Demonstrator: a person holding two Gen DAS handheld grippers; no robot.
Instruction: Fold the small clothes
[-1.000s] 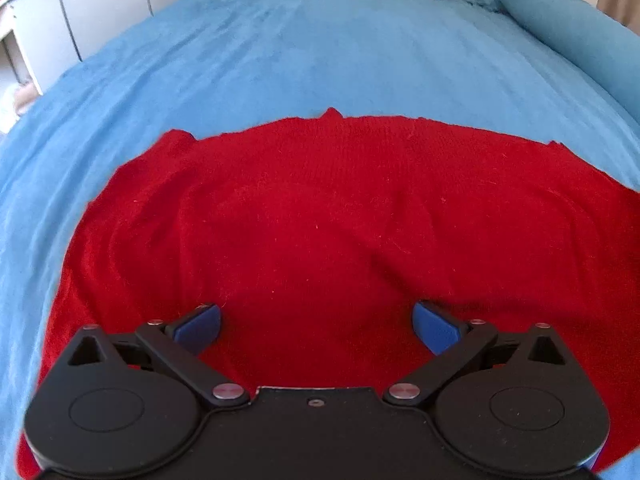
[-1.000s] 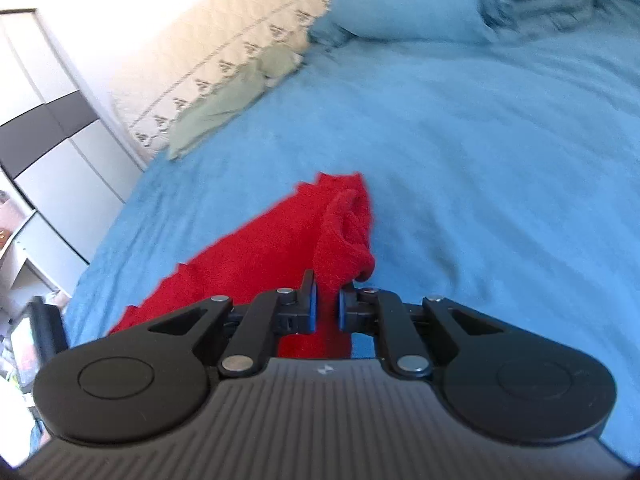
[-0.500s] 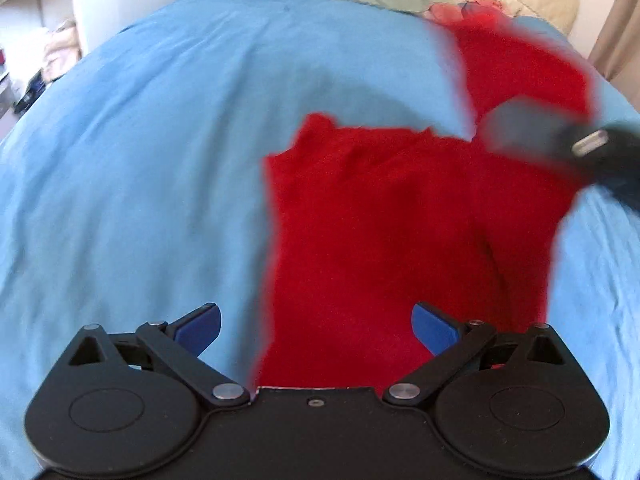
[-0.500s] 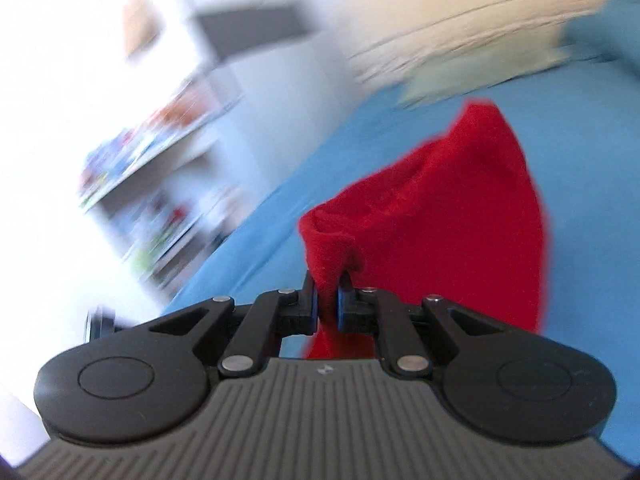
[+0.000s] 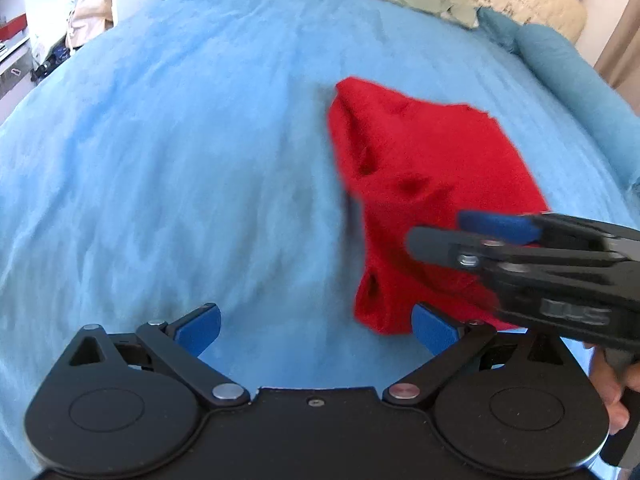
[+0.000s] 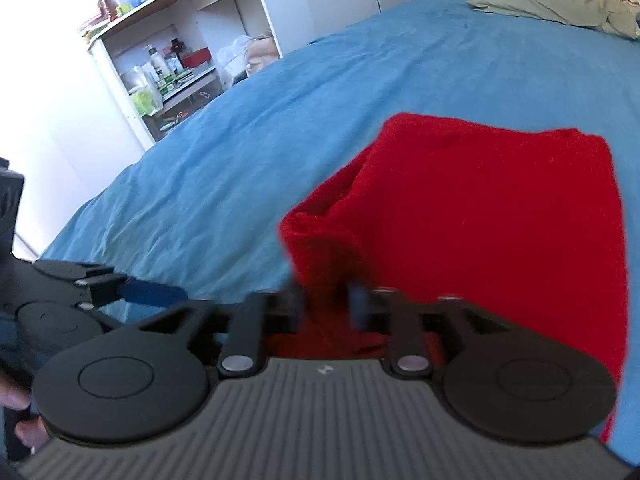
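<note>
The blue bed cover [image 5: 200,160] carried a folded red garment [image 5: 432,168]. The left gripper [image 5: 316,326] gaped empty; the right gripper [image 6: 326,304] straddled red cloth, its grip unclear through blur.

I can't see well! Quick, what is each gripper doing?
Left gripper: open, holding nothing.
Right gripper: partly open around a fold of the red garment.

Blurred claw tips, garment partly covered

The right claw [image 6: 326,306] is motion-blurred around its fingertips; its body hides the near edge of the red garment [image 6: 500,216], and small shelf [image 6: 168,68] items are unreadable.
</note>
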